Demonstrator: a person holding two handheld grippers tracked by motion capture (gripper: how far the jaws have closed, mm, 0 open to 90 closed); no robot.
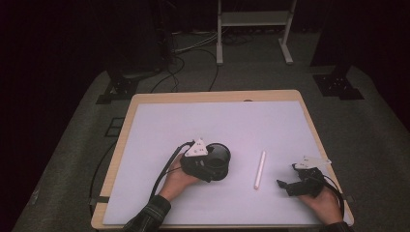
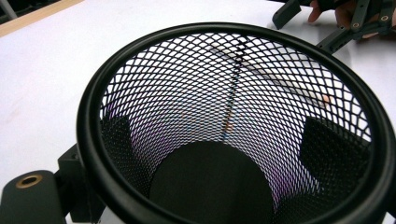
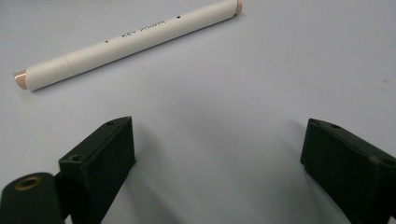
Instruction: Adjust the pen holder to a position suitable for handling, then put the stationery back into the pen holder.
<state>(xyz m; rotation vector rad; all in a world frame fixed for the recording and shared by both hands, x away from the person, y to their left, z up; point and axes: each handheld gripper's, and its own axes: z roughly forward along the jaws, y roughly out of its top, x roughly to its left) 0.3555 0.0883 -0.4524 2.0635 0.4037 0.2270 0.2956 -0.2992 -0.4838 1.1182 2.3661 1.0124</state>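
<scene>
My left gripper [image 1: 212, 163] is shut on a black wire-mesh cup [image 1: 220, 155], one jaw against each side of its wall. In the left gripper view the mesh cup [image 2: 224, 93] opens toward the camera and looks empty, and both jaws show dark through the mesh. A white pen [image 1: 260, 169] lies flat on the white mat, between the two grippers. My right gripper [image 1: 286, 175] stands open low over the mat, just right of the pen. In the right gripper view the pen [image 3: 126, 39] lies beyond the open right gripper [image 3: 219, 158], with nothing between the jaws.
A white mat [image 1: 217, 121] covers most of the wooden table [image 1: 212, 96]. Beyond the table are dark floor, cables and a white frame [image 1: 254, 29]. Through the mesh the pen [image 2: 280, 81] and the right gripper [image 2: 336, 23] show farther off.
</scene>
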